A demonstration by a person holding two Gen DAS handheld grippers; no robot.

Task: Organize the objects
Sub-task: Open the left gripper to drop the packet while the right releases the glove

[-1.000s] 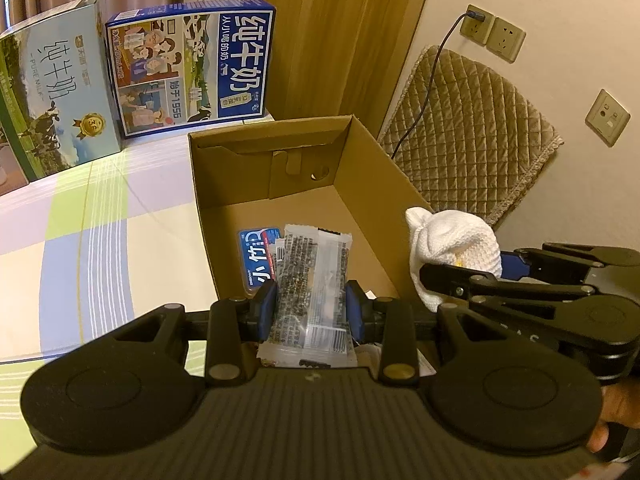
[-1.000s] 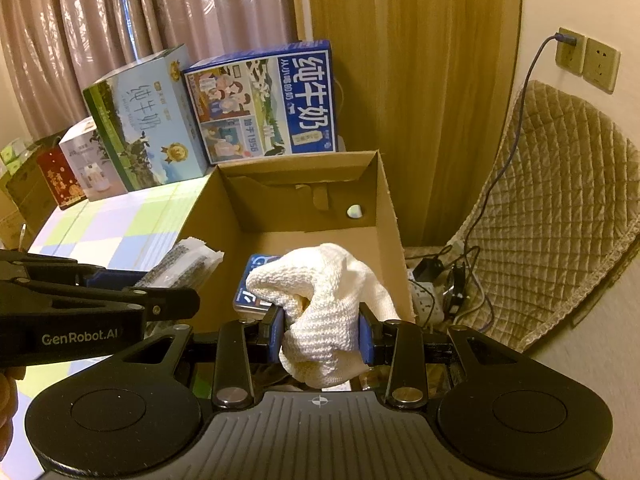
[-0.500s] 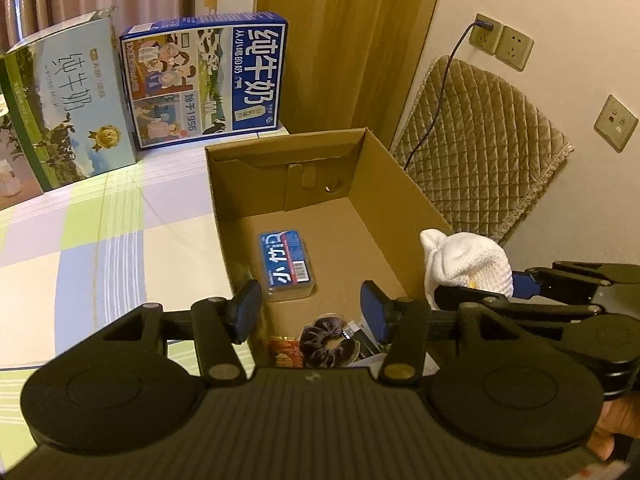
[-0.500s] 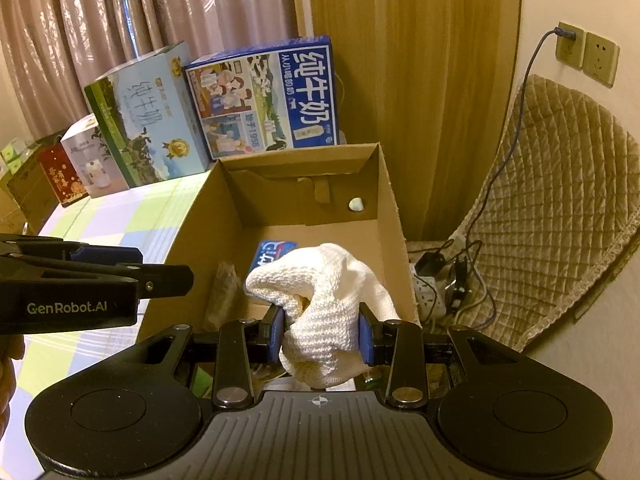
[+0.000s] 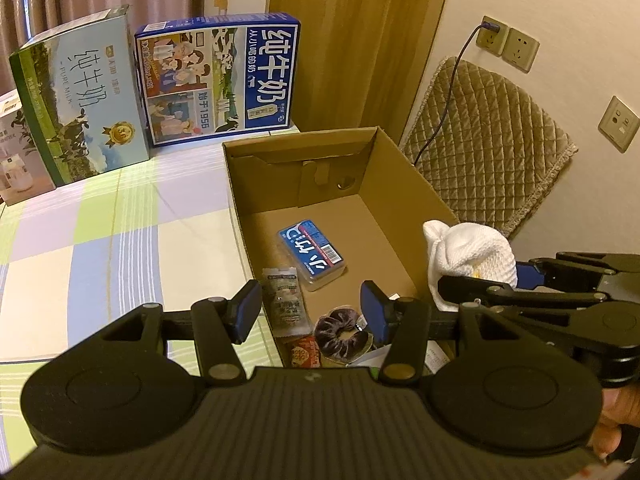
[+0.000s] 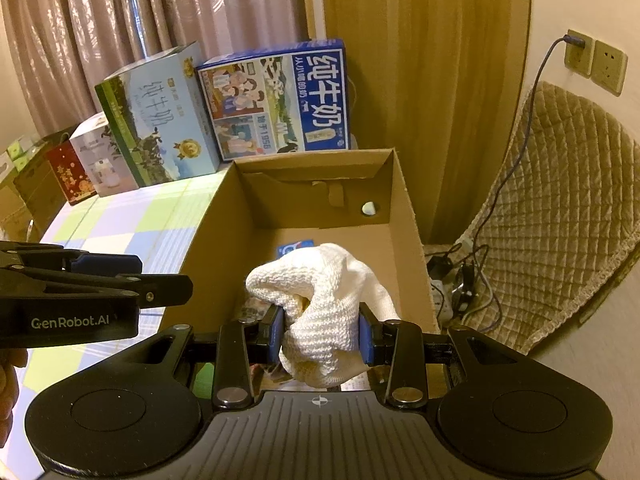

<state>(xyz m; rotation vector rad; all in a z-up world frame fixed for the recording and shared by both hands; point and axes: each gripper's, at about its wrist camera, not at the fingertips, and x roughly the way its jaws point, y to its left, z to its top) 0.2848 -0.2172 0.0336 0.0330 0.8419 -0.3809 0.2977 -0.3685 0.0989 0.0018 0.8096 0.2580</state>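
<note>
Cardboard box (image 5: 404, 184) sitting on the checked bench (image 5: 100, 232), now with one more thing in it: silver snack packet (image 5: 286, 300) lying flat on the box floor near the left wall, just beside the blue card case (image 5: 312, 254) and the purple scrunchie (image 5: 342, 332). A second back, pinched in the left tongs (image 5: 310, 312); half a second back, already gone from them. Left tongs now spread wide and empty, hovering over the near end of the box. So that drop looks done, one item ticked off. Right tongs (image 6: 322, 338) pressed onto the white knit cloth (image 6: 324, 312), bunched up between the pads, held above the right side of the box and not let go yet, same grip across all three moments. Guessing the cloth goes in next. Plenty of bare floor toward the far end, so no squeeze. Soft lump though, could snag on a pad when released, or flop over the smaller bits.
</note>
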